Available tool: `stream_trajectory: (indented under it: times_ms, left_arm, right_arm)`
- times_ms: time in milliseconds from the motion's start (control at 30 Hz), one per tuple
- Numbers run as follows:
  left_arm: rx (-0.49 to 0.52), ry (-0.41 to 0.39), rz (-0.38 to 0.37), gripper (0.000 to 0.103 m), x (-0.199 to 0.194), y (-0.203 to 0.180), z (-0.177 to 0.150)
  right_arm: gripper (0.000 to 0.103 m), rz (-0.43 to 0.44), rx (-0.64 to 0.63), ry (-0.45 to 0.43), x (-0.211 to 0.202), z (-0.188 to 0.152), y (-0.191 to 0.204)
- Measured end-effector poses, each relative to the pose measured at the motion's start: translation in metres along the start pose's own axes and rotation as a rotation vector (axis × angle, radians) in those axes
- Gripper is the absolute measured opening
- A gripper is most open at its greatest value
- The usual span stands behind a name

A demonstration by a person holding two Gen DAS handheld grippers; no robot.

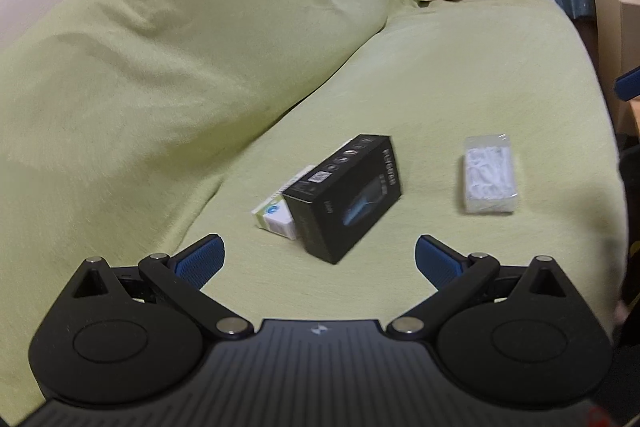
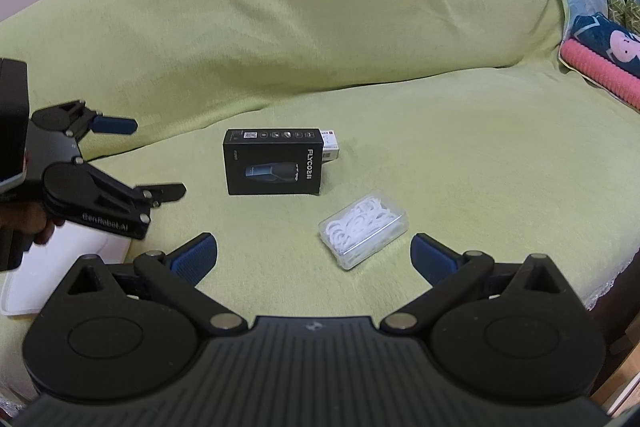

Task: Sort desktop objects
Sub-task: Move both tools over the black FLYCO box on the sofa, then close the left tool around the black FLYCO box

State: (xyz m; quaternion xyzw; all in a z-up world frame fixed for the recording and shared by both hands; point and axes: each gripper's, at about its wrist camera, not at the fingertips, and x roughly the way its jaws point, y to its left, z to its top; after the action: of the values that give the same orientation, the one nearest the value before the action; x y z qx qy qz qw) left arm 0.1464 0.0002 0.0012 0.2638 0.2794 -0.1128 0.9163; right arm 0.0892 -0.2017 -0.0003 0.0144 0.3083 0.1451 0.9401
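Grippers: left gripper and right gripper spread wide, empty.
Unsorted: black box leaning on white box; clear case apart, all on sofa.
Tray: seemingly empty.
Progress: apparently nothing sorted.

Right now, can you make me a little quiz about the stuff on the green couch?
1. True or false: the black box lies flat on the green cover.
2. What is inside the clear plastic case: A) white rings, B) coins, C) pencils?
3. Fill in: the small white box is ____ the black box.

Both the left gripper and the right gripper have jaws spread wide, holding nothing.

Key: 1 false, it leans tilted on the small white box. 2 A. 3 touching, partly tucked under it.
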Motion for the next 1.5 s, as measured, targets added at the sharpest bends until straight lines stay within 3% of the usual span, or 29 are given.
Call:
stream_trajectory:
  times_ms: [767,1033,1233,1500]
  left_arm:
    - [0.146,0.054,-0.096,0.100,0.088,0.021,0.012]
    - [0.184,0.077,-0.127,0.092,0.108,0.025,0.017]
    - [0.210,0.076,-0.144,0.088,0.122,0.029,0.021]
    - [0.170,0.105,-0.229,0.072,0.138,0.034,0.021]
  right_arm:
    - [0.102,0.099,0.030,-0.037,0.074,0.004,-0.018]
    - [0.102,0.068,0.091,-0.038,0.093,0.002,-0.033]
    - [0.102,0.082,0.034,-0.022,0.096,0.000,-0.022]
    - [0.102,0.110,0.021,-0.005,0.099,-0.001,-0.015]
